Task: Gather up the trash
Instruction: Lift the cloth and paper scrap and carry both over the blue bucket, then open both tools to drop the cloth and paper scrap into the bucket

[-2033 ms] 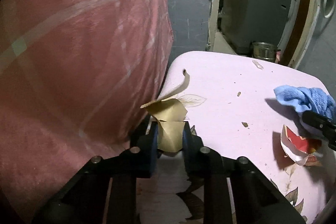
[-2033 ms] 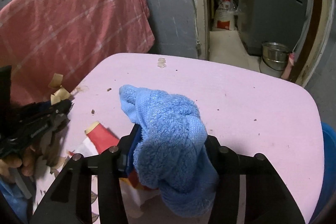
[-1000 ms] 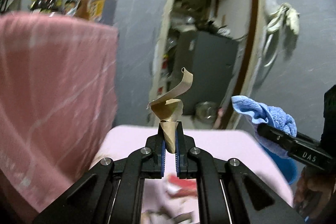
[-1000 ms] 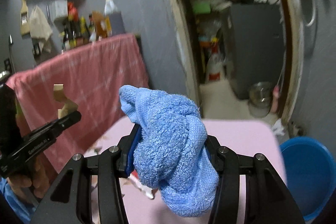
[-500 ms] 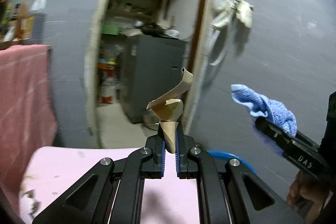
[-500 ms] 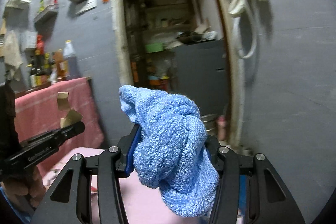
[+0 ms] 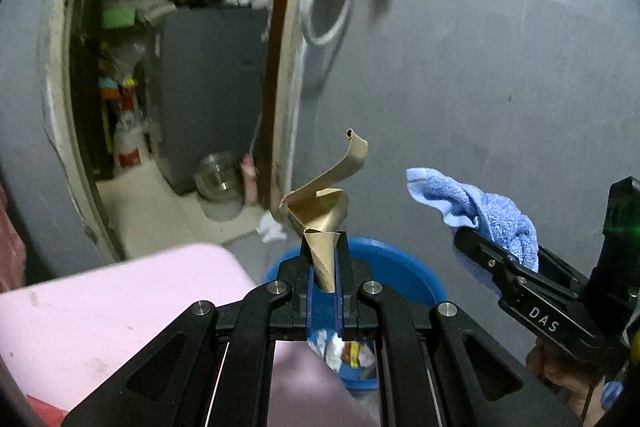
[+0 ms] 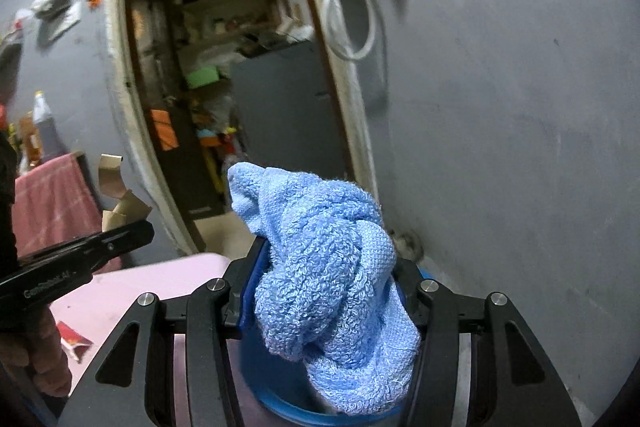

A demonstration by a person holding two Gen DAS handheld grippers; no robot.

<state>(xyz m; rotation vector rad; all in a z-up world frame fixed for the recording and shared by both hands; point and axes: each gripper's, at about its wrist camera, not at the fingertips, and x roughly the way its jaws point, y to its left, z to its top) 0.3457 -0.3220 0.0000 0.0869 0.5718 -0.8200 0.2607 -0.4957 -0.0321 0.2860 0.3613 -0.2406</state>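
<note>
L gripper [image 7: 323,269] clamped on brown paper curl [image 7: 326,203], its long axis sticking up out of jaws; blue bin [image 7: 394,265] just below/ahead. R gripper [image 8: 326,291] clamped on blue towel [image 8: 324,251], also over bin. L nearer drop.

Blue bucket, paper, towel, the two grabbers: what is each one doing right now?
Left gripper: jaws shut on the brown paper scrap.
Brown paper scrap: curled, held up above the bucket.
Right gripper: jaws clamped around the blue towel.
Blue towel: bunched up, held.
Blue bucket: open, trash already inside.
</note>
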